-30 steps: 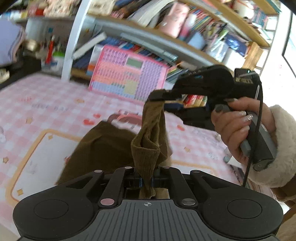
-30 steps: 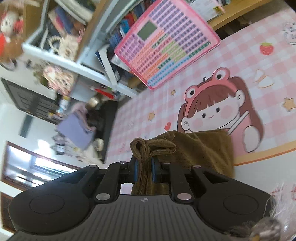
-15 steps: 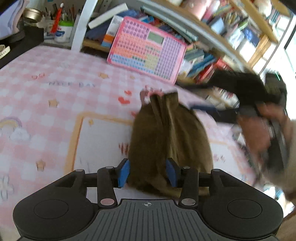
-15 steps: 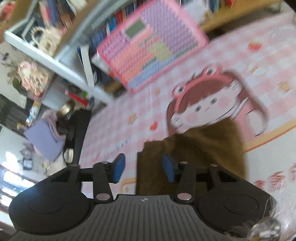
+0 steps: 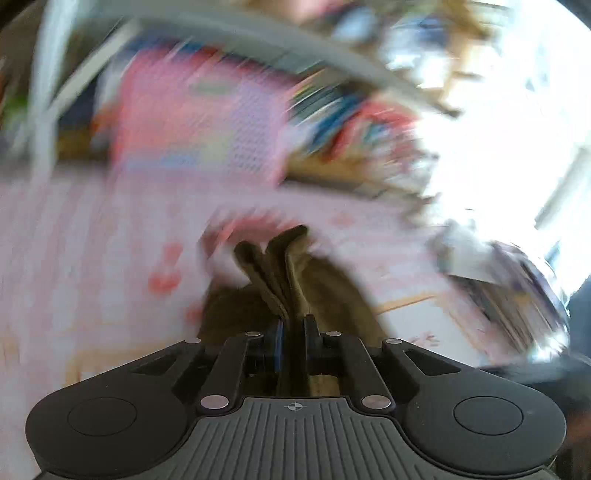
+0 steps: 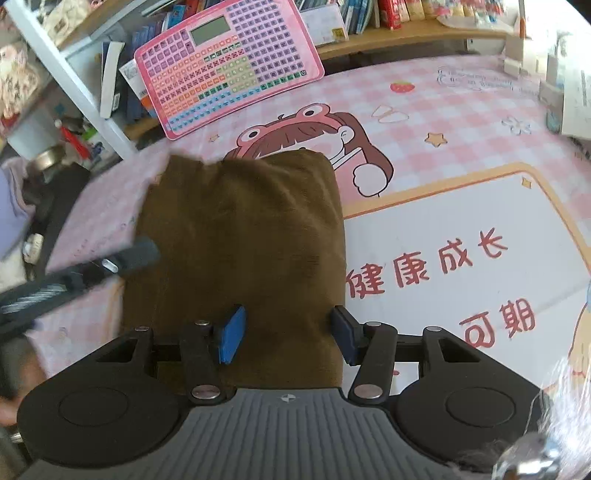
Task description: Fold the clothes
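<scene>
A brown garment (image 6: pixel 240 236) lies folded into a thick rectangle on the pink cartoon mat (image 6: pixel 461 206). My right gripper (image 6: pixel 288 336) hovers over its near end, jaws opening; the blue pads (image 6: pixel 231 334) stand apart with cloth beneath them and press on nothing. In the blurred left wrist view my left gripper (image 5: pixel 293 328) has its jaws closing tight on a bunched fold of the brown garment (image 5: pixel 280 273). From the right wrist view the left gripper (image 6: pixel 129 258) shows as a blurred dark finger at the garment's left edge.
A pink toy keyboard (image 6: pixel 225 62) leans against the white shelf frame (image 6: pixel 74 81) at the back of the mat. Books fill the shelves (image 6: pixel 369 14) behind. Papers and boxes (image 6: pixel 554 85) sit at the far right. A dark bag and clutter (image 6: pixel 44 177) lie at the left edge.
Both grippers held the garment bunched up, then let it go onto the mat. The left gripper has since swung and shut on a fold again. The right gripper stays open over the cloth.
</scene>
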